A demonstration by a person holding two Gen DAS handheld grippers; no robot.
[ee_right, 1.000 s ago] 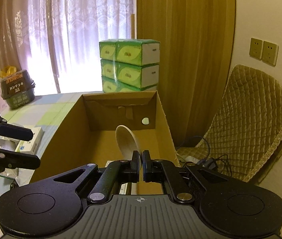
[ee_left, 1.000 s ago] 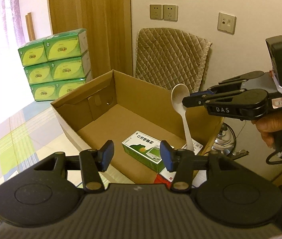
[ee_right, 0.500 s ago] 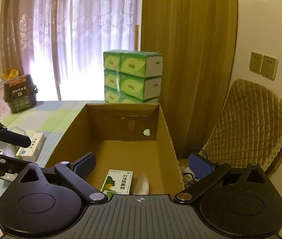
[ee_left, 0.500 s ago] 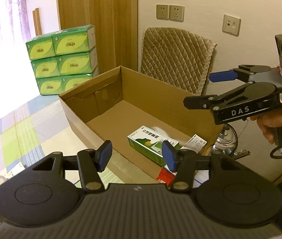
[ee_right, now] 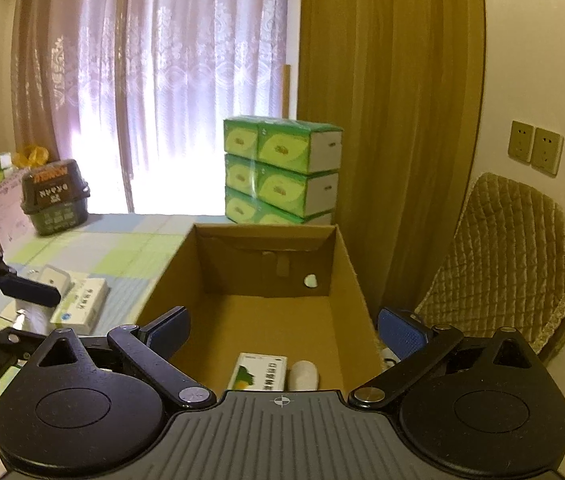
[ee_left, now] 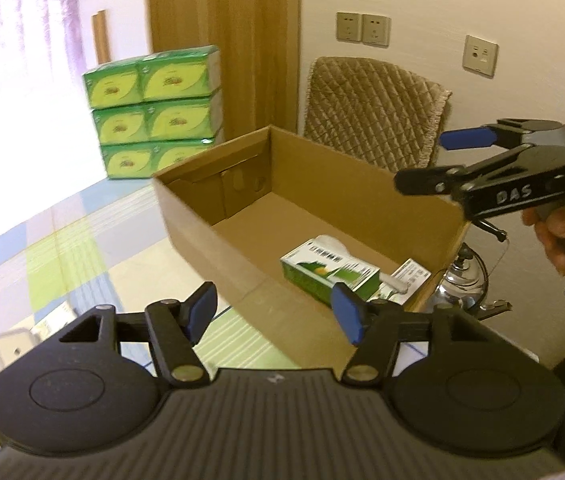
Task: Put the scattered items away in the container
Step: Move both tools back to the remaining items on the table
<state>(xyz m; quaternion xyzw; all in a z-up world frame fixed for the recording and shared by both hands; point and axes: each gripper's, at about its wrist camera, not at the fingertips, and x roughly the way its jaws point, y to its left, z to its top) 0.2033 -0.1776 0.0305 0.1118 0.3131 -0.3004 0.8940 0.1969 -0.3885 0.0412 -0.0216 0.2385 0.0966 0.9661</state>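
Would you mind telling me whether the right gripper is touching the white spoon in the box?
Apart. In the left wrist view the right gripper hangs open above the cardboard box, while the white spoon lies on the floor of the box beside the green carton.

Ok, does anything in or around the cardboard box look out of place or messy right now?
Nothing looks damaged or spilled. The white spoon lies loose in the cardboard box beside the green medicine box. A white medicine box is not yet in, lying on the checked tablecloth.
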